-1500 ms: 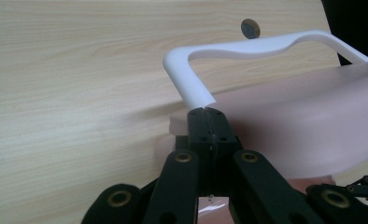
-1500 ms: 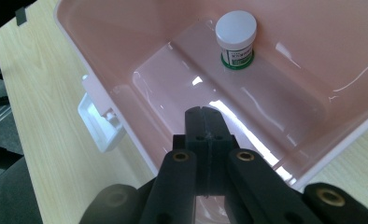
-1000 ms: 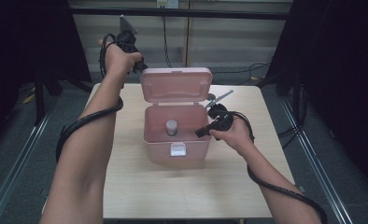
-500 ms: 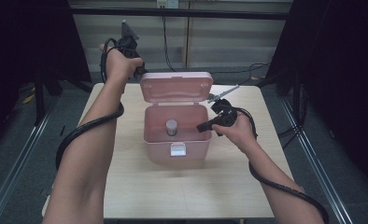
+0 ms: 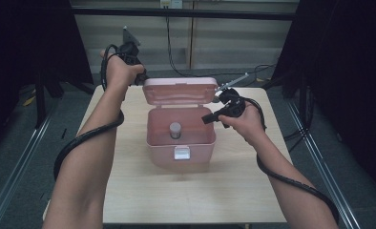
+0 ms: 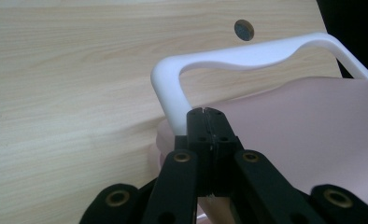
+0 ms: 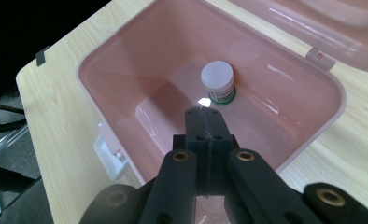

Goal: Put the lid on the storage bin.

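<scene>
Holding, left gripper [image 6: 205,112]: jaws pressed together, empty, against the lid's [image 5: 179,90] white handle [image 6: 247,56] behind the box [image 5: 180,143].
Jar [image 7: 217,81]: upright inside the box.
Right gripper [image 7: 204,112]: jaws pressed together, empty, above the box.

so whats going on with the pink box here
A person works at a wooden table with a gripper in each hand. The pink box stands open with its lid up. The left gripper, jaws shut, sits by the lid's white handle behind the lid. The right gripper, jaws shut and empty, hangs above the open box. A small white-capped jar stands upright inside on the bottom.
</scene>
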Available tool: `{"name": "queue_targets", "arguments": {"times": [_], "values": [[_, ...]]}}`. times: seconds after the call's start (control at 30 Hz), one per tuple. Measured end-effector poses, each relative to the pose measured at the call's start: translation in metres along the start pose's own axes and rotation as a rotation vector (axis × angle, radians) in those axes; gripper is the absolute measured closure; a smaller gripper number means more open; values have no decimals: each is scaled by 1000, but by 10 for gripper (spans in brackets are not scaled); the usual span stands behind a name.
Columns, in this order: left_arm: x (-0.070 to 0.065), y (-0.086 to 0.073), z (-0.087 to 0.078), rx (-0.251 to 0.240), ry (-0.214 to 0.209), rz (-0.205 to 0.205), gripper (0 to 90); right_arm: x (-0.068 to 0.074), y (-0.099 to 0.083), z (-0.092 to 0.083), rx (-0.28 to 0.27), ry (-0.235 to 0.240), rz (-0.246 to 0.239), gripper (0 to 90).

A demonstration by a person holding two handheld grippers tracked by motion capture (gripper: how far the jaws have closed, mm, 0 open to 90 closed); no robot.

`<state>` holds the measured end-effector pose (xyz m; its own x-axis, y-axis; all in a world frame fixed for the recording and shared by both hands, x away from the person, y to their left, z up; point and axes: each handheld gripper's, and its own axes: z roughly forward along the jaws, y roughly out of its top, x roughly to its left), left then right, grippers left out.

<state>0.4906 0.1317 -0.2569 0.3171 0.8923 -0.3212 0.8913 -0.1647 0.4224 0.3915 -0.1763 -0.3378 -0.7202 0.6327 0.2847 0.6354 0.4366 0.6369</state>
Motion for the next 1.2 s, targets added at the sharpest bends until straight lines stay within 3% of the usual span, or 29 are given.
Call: {"name": "queue_targets", "arguments": {"times": [0.4,1.1,1.2], "values": [[3,-8,2,4,22,9,884,4,1,-4,0,-10,-2,900],[9,-25,11,25,13,7,871,5,-3,-9,-7,-28,-7,900],[11,-28,12,22,19,8,861,4,-5,-10,-22,-14,-6,900]]}}
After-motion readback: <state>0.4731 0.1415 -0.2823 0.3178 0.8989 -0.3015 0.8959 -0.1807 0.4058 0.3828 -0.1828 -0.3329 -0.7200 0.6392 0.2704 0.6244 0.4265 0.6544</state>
